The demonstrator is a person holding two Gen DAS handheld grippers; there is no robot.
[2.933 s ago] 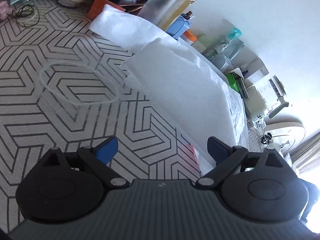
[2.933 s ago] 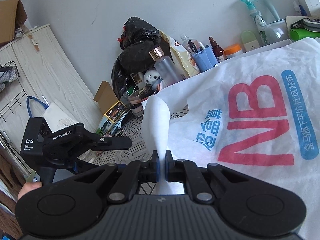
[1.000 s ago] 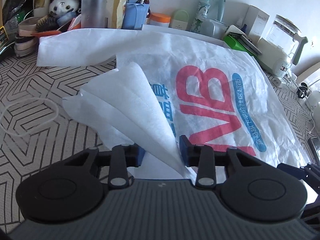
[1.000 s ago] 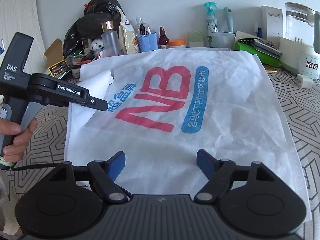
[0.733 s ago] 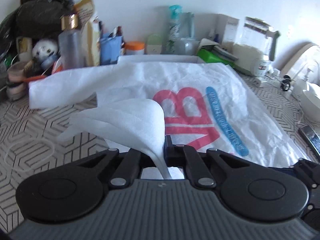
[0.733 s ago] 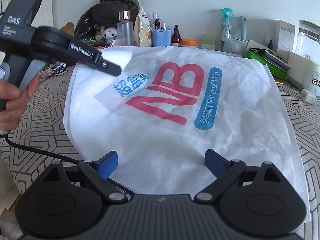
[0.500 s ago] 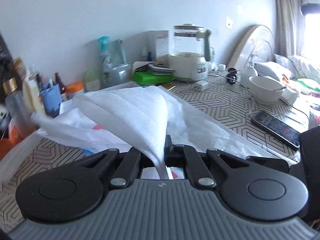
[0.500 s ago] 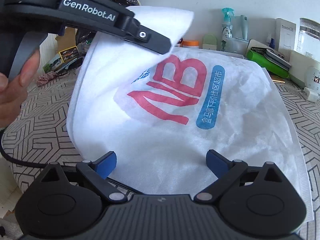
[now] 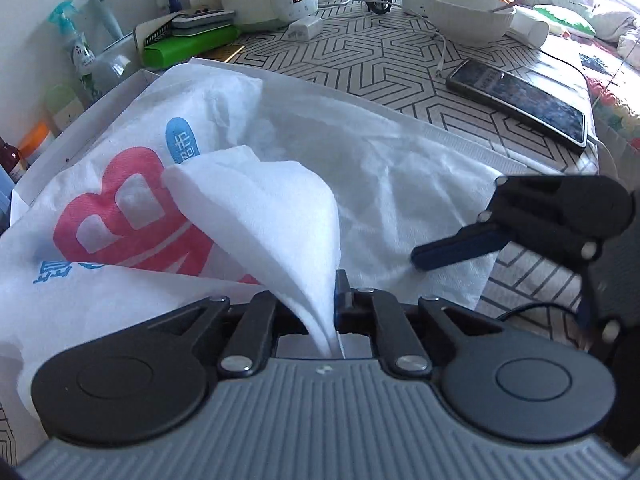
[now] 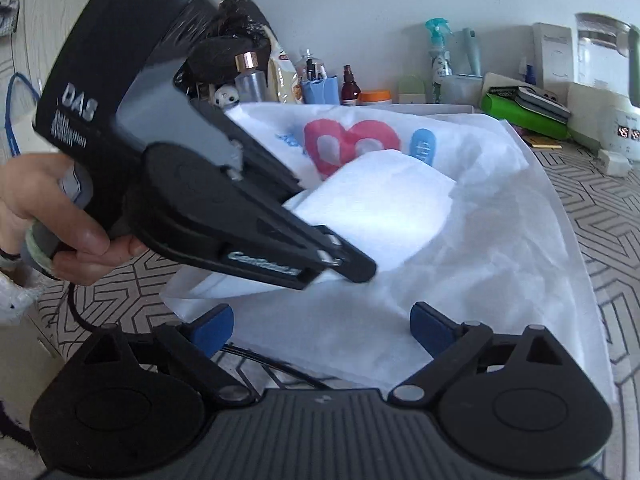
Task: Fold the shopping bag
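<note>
Left gripper has its jaws clamped on a raised fold of the bag. Right gripper hovers over the bag's edge, a phone lying beyond.

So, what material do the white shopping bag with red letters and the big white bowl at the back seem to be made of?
The white shopping bag with red and blue print looks like thin non-woven fabric: matte, faintly fibrous, with soft creases, and slightly see-through where the left gripper lifts its corner. The big white bowl looks like glazed ceramic, smooth and glossy, though hard plastic is possible.
</note>
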